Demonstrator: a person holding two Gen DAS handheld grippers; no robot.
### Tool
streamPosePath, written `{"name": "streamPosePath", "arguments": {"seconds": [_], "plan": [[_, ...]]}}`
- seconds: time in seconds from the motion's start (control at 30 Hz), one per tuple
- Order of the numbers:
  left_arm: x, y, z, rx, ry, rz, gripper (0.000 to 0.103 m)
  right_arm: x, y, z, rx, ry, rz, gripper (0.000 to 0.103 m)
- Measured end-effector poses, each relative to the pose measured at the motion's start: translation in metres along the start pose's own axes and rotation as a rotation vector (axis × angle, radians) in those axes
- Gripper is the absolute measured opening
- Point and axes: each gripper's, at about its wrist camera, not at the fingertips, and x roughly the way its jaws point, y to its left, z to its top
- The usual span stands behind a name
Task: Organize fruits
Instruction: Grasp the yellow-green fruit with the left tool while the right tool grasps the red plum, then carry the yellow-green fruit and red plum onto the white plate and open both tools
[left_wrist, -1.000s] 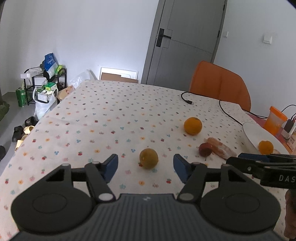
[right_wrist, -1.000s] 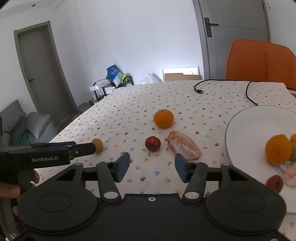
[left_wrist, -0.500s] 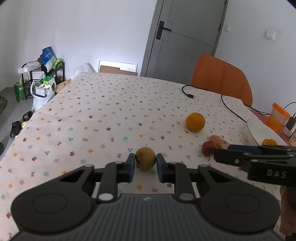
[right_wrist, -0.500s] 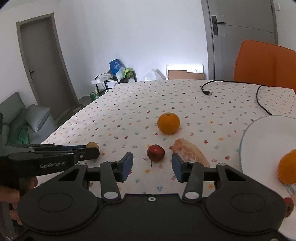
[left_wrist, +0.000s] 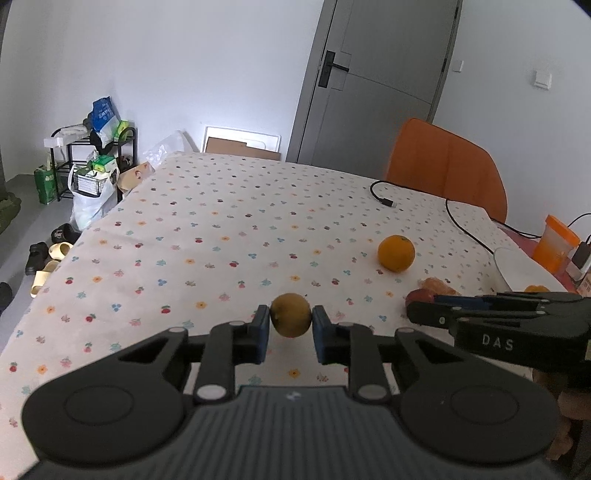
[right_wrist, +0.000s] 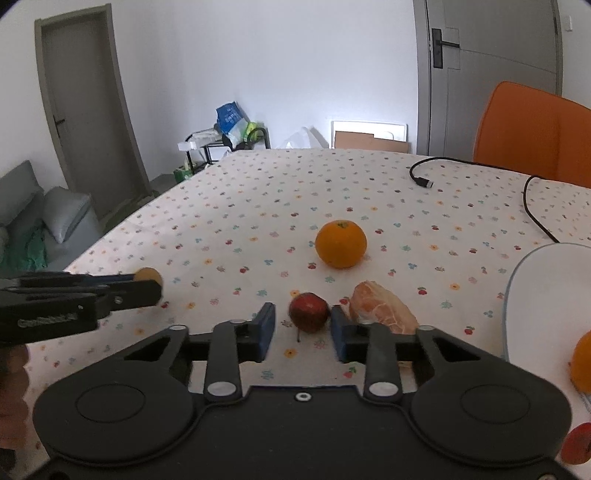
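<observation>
The counter (right_wrist: 258, 192) is covered by a white cloth printed with small coloured flowers and cherries. An orange (right_wrist: 340, 243) sits near the middle of it. Nearer the camera lie a small red apple (right_wrist: 308, 312) and, just beside it on the right, a peeled citrus segment (right_wrist: 382, 308) (pale orange, with its membrane showing). A black cable (right_wrist: 524, 192) runs across the far right part, its plug end lying free on the cloth. A white plate (right_wrist: 532, 280) rests at the right edge. On the far right, in the left wrist view, an orange cup (left_wrist: 557, 243) stands.
</observation>
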Motion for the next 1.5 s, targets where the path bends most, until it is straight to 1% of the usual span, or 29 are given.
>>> {"name": "streamPosePath", "arguments": {"seconds": [0.03,0.2,0.37,0.5,0.87,1.23,1.5], "plan": [[-0.001,0.000,0.000,0.002,-0.001,0.002,0.023,0.000,0.000,0.000,0.002,0.000,0.002,0.022],[-0.010,0.003,-0.004,-0.015,-0.014,0.019,0.023,-0.006,0.003,-0.002,-0.005,-0.015,0.019,0.021],[-0.015,0.005,-0.009,-0.027,-0.015,0.020,0.023,-0.014,0.007,-0.003,-0.030,-0.016,0.025,0.021],[-0.018,0.005,-0.010,-0.027,-0.019,0.015,0.023,-0.025,0.008,-0.006,-0.022,-0.028,0.020,0.021],[-0.027,-0.016,-0.009,0.002,-0.043,-0.018,0.023,-0.060,-0.004,-0.015,0.035,-0.081,0.007,0.021],[-0.028,-0.052,-0.010,0.052,-0.042,-0.078,0.023,-0.101,-0.036,-0.021,0.090,-0.150,-0.068,0.021],[-0.023,-0.079,-0.010,0.094,-0.036,-0.118,0.023,-0.122,-0.062,-0.032,0.129,-0.172,-0.125,0.021]]}}
